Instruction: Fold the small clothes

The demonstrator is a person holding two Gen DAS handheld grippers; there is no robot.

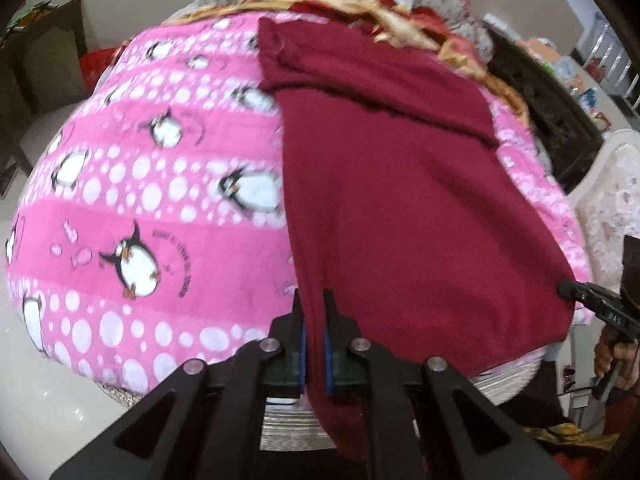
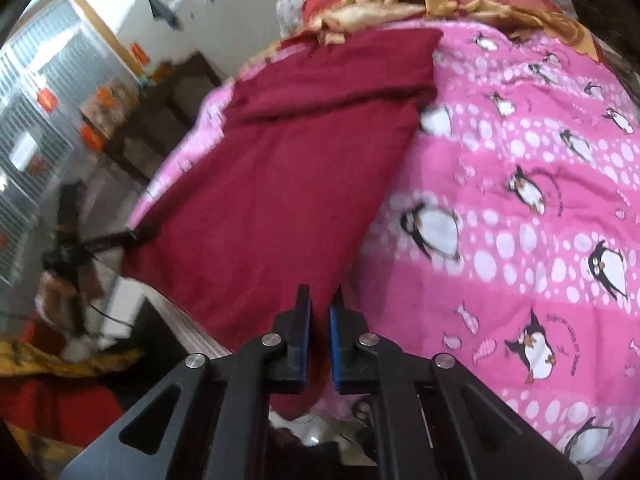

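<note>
- Two grippers were each clamped on a near corner of one maroon garment (image 1: 400, 200).
- The left gripper (image 1: 314, 308) had its blue-padded fingers pressed together on the cloth's near left corner, fabric bunched between them and hanging below.
- The right gripper (image 2: 320, 304) pinched the opposite near corner, cloth bunched between its pads.
- Ahead of both grippers the garment lay spread flat, its far end folded over in a band.
- Under it lay a pink penguin blanket (image 1: 140, 200), stretching left of the left gripper and right of the right one.
- The right gripper's black tip showed at the left view's far right edge, with a hand (image 1: 616, 360) behind it.
</note>
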